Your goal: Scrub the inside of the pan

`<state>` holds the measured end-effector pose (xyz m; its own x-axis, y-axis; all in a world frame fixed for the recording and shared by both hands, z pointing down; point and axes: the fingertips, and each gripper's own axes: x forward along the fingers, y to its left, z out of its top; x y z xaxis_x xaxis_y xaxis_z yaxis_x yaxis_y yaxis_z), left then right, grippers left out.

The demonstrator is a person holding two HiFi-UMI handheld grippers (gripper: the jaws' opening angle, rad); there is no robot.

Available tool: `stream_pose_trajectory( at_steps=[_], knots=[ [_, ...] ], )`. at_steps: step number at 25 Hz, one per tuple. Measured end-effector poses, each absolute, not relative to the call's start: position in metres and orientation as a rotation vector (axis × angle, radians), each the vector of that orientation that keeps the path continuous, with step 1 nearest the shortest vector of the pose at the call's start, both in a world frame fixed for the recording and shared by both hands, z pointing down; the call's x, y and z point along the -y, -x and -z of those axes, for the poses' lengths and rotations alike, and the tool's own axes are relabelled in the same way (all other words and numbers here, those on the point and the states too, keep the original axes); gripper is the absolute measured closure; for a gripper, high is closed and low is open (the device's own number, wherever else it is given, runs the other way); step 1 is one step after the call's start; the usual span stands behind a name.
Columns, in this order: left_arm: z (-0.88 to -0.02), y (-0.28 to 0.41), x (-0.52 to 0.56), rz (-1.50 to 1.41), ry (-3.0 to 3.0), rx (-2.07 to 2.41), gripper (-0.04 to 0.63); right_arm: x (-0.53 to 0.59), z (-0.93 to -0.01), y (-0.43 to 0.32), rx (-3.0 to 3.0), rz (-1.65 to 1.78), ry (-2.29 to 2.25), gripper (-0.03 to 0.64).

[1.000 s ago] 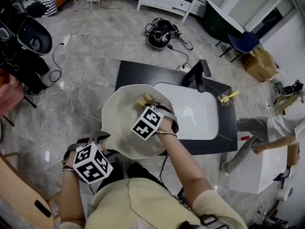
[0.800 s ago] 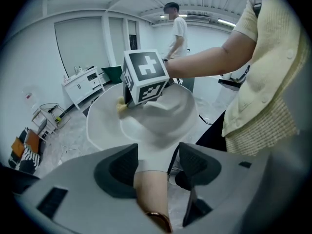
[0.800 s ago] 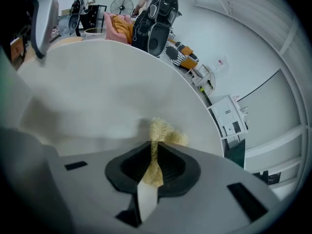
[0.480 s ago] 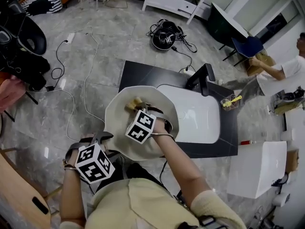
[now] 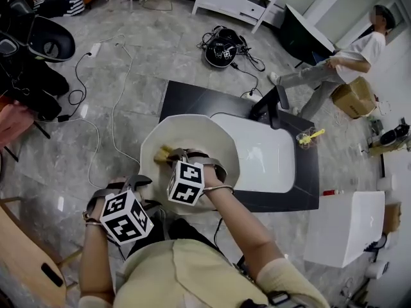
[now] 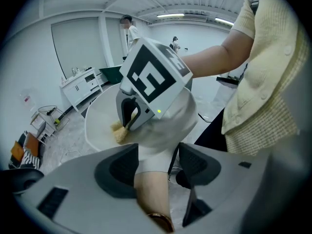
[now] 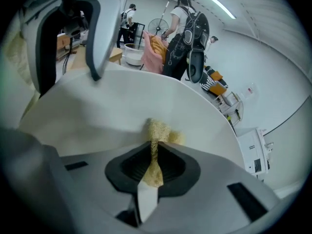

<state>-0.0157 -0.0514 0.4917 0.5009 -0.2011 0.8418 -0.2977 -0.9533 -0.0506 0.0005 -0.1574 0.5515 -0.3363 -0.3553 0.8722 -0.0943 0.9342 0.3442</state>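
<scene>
Right claw pinches sponge against pan inner wall, left side; rest of inside lies rightward; left claw closed on handle, holding pan over surface beside sink.

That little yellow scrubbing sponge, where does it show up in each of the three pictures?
Head view: the sponge sits left of centre, inside the pan, at the right tongs' tip.
Left gripper view: left of centre, below the right tongs' marker cube.
Right gripper view: centre, pinched in the tongs.
Shared landmark: the pan.
</scene>
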Motion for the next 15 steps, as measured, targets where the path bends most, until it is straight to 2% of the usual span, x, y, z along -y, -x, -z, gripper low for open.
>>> stream_pose_trajectory(
  at_steps=[15],
  knots=[
    [-0.491, 0.015, 0.051, -1.466, -2.633, 0.404, 0.331, 0.09, -0.554, -0.009, 1.868, 0.258, -0.045, 0.565]
  ],
)
